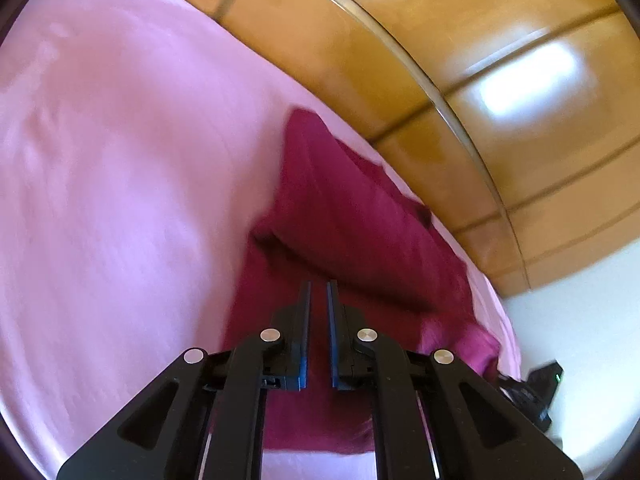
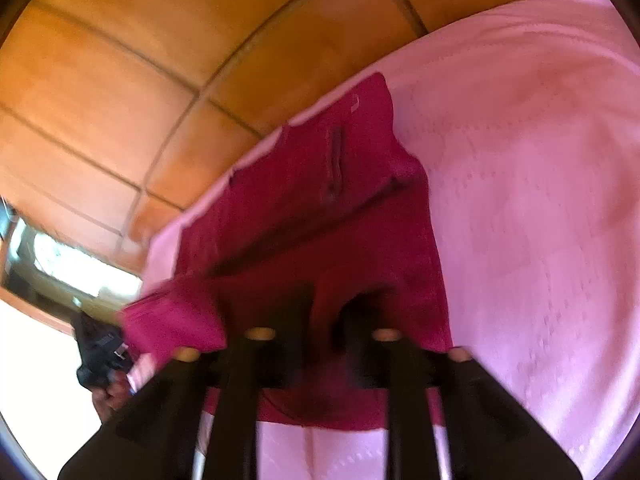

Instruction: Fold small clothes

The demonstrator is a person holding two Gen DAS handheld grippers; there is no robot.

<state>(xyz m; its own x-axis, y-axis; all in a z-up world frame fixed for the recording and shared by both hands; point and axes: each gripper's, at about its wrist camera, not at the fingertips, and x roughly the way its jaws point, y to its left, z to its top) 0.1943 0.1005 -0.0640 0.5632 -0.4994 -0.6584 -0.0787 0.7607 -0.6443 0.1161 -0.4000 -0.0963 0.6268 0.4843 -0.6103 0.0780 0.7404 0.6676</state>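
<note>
- A magenta garment (image 1: 352, 216) is lying near the edge of a pink sheet (image 1: 120, 160), with an orange tiled floor (image 1: 460, 60) showing beyond that edge.
- In the left wrist view the left gripper (image 1: 319, 292) is hovering over the garment, its two fingers standing narrowly apart with dark cloth showing through the slim gap; whether they are pinching anything cannot be told.
- A fold line is running diagonally across the garment (image 2: 320, 200) just ahead of the left fingertips (image 1: 306, 300), and one corner of the cloth is pointing up toward the floor.
- In the right wrist view the right gripper (image 2: 326, 316) is blurred against the garment, so the set of its jaws cannot be told.
- A seam or pocket slit is showing on the garment's upper panel in that view, and a lighter cuff-like end is sticking out at the lower left.
- The sheet (image 2: 540, 200) is filling the right side of the right wrist view; the floor (image 2: 120, 80) is filling the upper left.
- A dark object (image 2: 100, 356) is sitting at the lower left of the right wrist view, too blurred to identify.
</note>
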